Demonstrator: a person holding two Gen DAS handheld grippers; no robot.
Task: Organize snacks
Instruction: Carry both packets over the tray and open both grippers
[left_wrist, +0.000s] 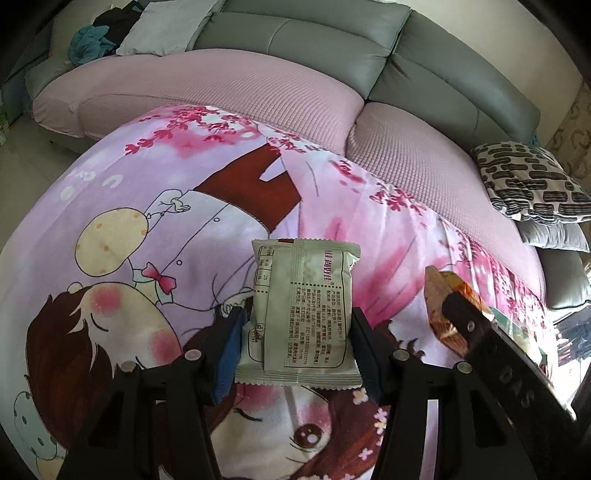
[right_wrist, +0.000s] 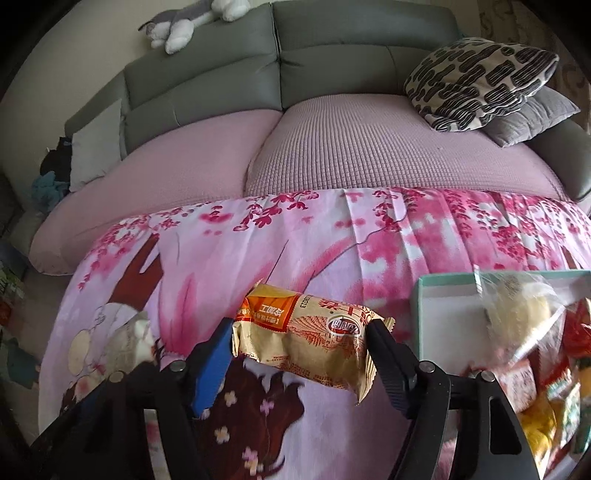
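Left gripper (left_wrist: 297, 345): a pale green snack packet (left_wrist: 303, 314) is being clenched, frame centre.
Right gripper (right_wrist: 299, 349): an orange snack bar (right_wrist: 306, 332) is being grasped, seemingly firmly.
Box (right_wrist: 443, 291): snacks are being kept, right edge.

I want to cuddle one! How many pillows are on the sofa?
3 show. A black-and-cream patterned pillow lies on a grey pillow at the sofa's right end; a pale grey pillow leans at the left end. More may be hidden.

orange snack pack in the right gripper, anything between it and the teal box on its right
Nothing visible does. The orange snack pack is clamped in the right gripper above the printed cloth, and only bare cloth lies between it and the teal box. The box's white floor near that wall is free.
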